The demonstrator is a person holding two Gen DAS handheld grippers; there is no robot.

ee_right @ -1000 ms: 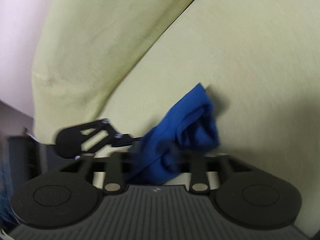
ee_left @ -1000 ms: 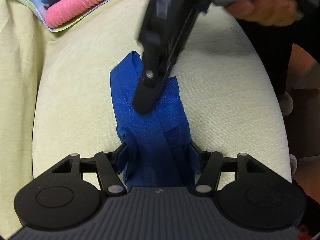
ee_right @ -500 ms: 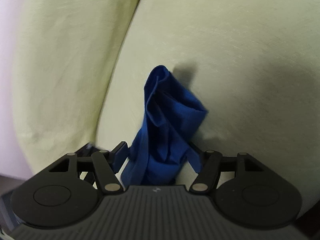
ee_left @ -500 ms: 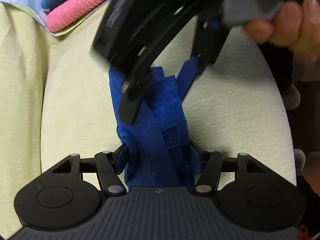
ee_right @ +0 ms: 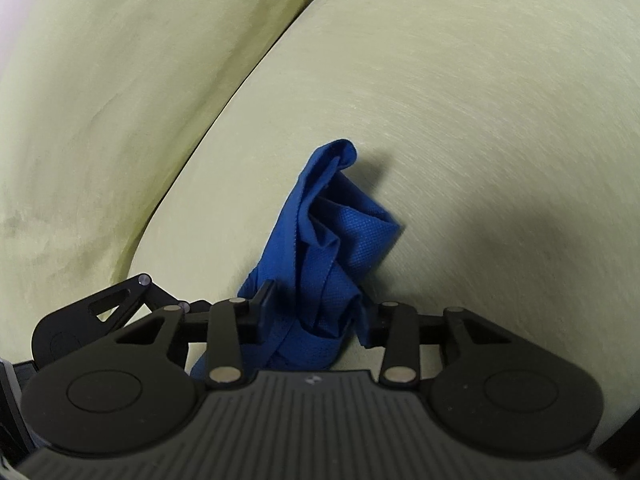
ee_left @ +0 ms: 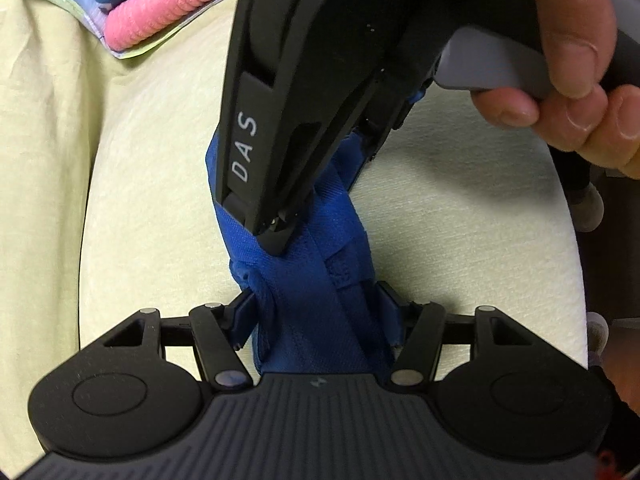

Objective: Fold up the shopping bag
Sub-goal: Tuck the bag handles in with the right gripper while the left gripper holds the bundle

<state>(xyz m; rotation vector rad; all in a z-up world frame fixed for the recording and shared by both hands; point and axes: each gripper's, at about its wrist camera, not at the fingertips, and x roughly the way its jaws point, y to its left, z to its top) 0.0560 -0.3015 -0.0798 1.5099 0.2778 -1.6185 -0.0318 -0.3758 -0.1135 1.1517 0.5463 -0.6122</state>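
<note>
Here, much of the one blue bag [ee_left: 320,280] is hidden: in the left wrist view the right tongs [ee_left: 276,236] come down from 12 o'clock and cover its upper half, and its lower end runs under the camera housing at 6 o'clock. The bag is a bundled roll with a strap crossed over it, lying on a pale yellow-green cushion [ee_left: 460,240]. The left tongs [ee_left: 316,312] are drawn in narrow around the roll, one finger pressed to each side of it. The right tongs' tip touches the cloth near the middle of the frame; from this side only one dark finger marked "DAS" shows clearly, and the other is mostly behind it. A hand [ee_left: 572,60] at 2 o'clock grips the right tool's grey trigger, cut off by the frame edge. At 11 o'clock lie one pink ribbed item [ee_left: 168,8] and one dark blue item above it, both cut off and too partial to name. In the right wrist view the bag [ee_right: 332,248] rises crumpled toward 12 o'clock from between the right tongs [ee_right: 316,320], which close on its lower folds; whether both pads truly pinch the cloth is hard to make out. The left tool's linkage [ee_right: 120,300] peeks in at 8 o'clock, mostly hidden. Two cushions show here, a seat [ee_right: 480,120] and a back one [ee_right: 120,100], motion-blurred.
</note>
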